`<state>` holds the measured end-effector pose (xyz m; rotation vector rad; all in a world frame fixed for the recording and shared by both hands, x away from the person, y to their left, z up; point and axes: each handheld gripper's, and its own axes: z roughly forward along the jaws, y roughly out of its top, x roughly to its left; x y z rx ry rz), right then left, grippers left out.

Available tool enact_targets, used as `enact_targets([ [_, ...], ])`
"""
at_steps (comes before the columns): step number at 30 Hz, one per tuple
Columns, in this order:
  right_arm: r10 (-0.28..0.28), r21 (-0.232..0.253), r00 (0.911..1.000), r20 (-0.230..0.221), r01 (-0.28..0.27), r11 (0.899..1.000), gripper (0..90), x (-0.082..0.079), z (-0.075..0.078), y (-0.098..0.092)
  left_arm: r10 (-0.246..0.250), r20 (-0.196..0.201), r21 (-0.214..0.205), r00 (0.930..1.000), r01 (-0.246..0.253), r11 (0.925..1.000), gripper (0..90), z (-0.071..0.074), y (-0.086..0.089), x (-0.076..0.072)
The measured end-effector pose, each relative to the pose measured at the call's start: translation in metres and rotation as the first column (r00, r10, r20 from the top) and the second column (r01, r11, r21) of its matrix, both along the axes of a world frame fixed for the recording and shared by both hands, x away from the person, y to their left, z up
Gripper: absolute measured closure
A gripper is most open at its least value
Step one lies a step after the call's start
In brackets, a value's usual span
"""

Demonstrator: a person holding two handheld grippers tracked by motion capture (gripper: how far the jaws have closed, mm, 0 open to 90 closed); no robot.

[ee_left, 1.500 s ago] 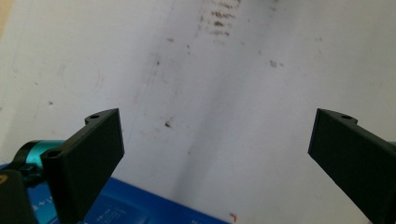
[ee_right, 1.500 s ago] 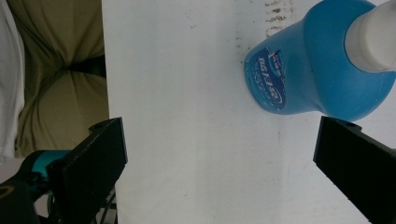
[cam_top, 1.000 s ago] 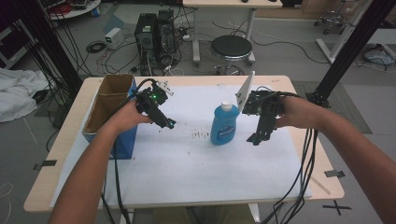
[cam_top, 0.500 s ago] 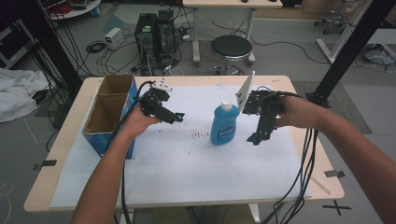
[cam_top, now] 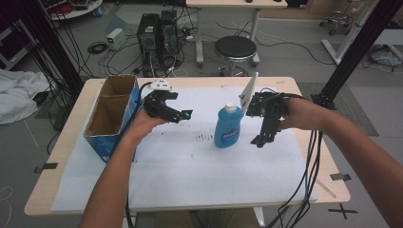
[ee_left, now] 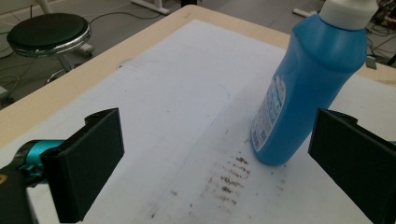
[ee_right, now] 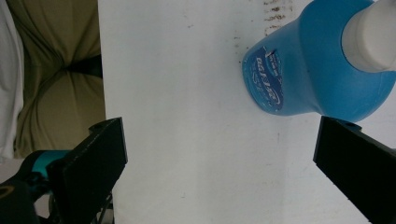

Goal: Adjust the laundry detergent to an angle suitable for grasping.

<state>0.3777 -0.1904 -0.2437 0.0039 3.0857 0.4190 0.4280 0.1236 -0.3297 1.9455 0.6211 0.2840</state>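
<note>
A lab or test room is indicated. Desktop computer towers [cam_top: 159, 35] are set on the floor at twelve o'clock among loose cables [cam_top: 97, 47], beside a round black stool [cam_top: 235, 48]. Black frame posts [cam_top: 354, 52] are seen at two o'clock.

both forearms reach in from the near edge of the high view, each hand wrapped around a gripper. the left gripper [cam_top: 183, 115] is held low and level, its jaws spread wide and aimed to the right. the right gripper [cam_top: 260, 141] hangs from a raised wrist, jaws wide apart and aimed downward.
</note>
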Motion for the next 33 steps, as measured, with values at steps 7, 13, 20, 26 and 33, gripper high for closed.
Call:
enact_targets([
  [7, -0.014, -0.005, 0.9999, -0.004, 0.014, 1.000, 1.8, 0.000, 0.000, -0.002, -0.040, 0.029, -0.058, 0.9988, 0.041, 0.9975, 3.4, -0.002, -0.009, -0.007],
  [13, -0.013, -0.003, 0.9999, -0.004, 0.013, 1.000, 1.8, 0.000, 0.000, -0.003, -0.066, 0.044, -0.091, 0.9968, 0.070, 0.9934, 3.4, -0.007, -0.012, -0.013],
  [20, -0.014, -0.005, 0.9999, -0.004, 0.014, 1.000, 1.8, 0.000, 0.000, -0.003, -0.099, 0.078, -0.104, 0.9920, 0.107, 0.9888, 3.4, -0.011, -0.022, -0.019],
  [26, -0.012, -0.001, 0.9999, -0.003, 0.012, 1.000, 1.8, -0.002, 0.001, -0.003, -0.104, 0.078, -0.124, 0.9915, 0.113, 0.9858, 3.4, -0.020, -0.029, -0.025],
  [33, -0.016, -0.002, 0.9999, -0.005, 0.016, 1.000, 1.8, -0.003, 0.001, -0.004, -0.127, 0.075, -0.122, 0.9890, 0.136, 0.9832, 3.4, -0.030, -0.040, -0.030],
])
